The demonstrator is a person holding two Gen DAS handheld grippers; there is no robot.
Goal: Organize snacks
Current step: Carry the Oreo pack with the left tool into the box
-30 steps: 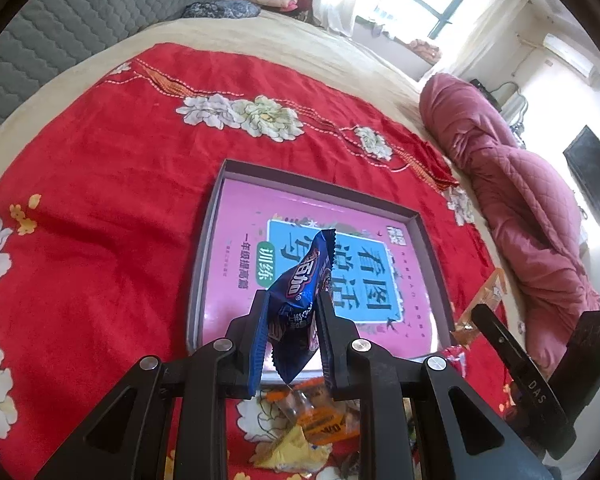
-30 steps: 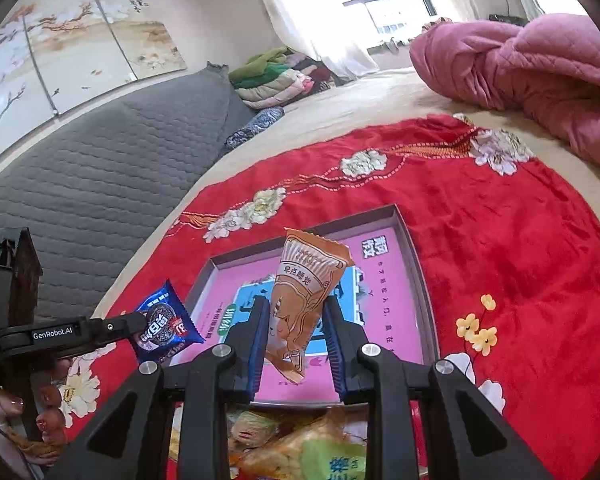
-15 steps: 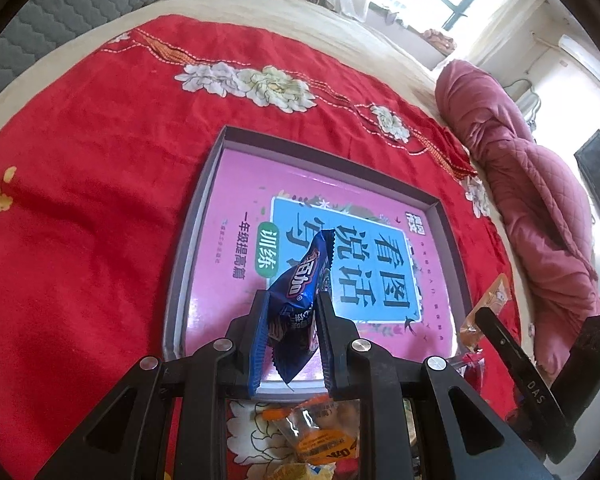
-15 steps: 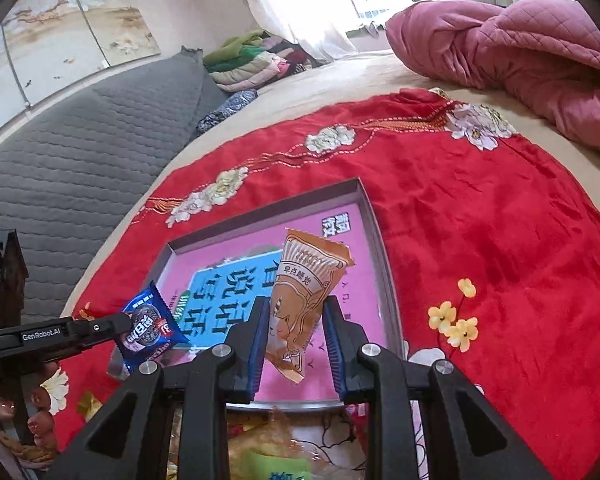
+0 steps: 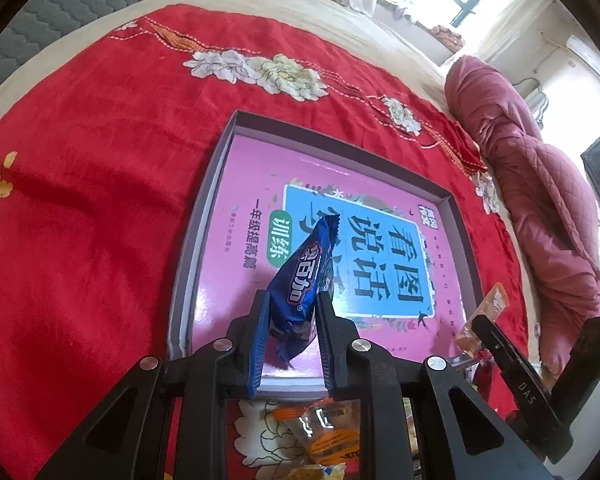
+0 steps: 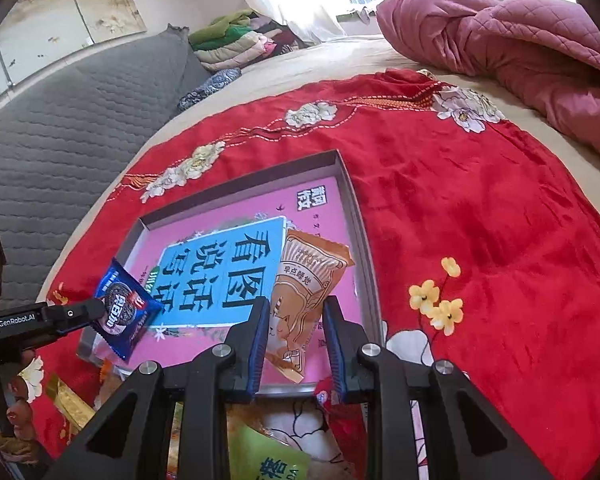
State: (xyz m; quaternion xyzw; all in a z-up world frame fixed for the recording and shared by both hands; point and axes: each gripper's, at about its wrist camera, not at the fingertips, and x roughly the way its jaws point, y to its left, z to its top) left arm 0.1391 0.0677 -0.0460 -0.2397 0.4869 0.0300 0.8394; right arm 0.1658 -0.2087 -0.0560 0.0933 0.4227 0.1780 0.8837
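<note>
Both hand-held grippers have come down toward the tray (image 5: 198,216), which now fills more of each view; release into it looks imminent. The left hand-held gripper (image 5: 291,322) pinches one blue cookie packet (image 5: 304,276) over the tray's near edge. The right hand-held gripper (image 6: 295,330) pinches one orange snack packet (image 6: 306,292) above the tray's near corner. One tray, no snacks inside it. Loose packets (image 6: 274,458) lie beneath the grippers, uncountable.

Bedspread (image 5: 100,160): red, white peonies, small yellow blossoms
Box lid (image 5: 204,216): grey rim, pink inside, blue panel with black characters
Cookie packet (image 5: 304,276): dark blue, white lettering
Snack packet (image 6: 304,292): orange-tan, white line drawing
Quilt (image 6: 520,36): pink, quilted
</note>
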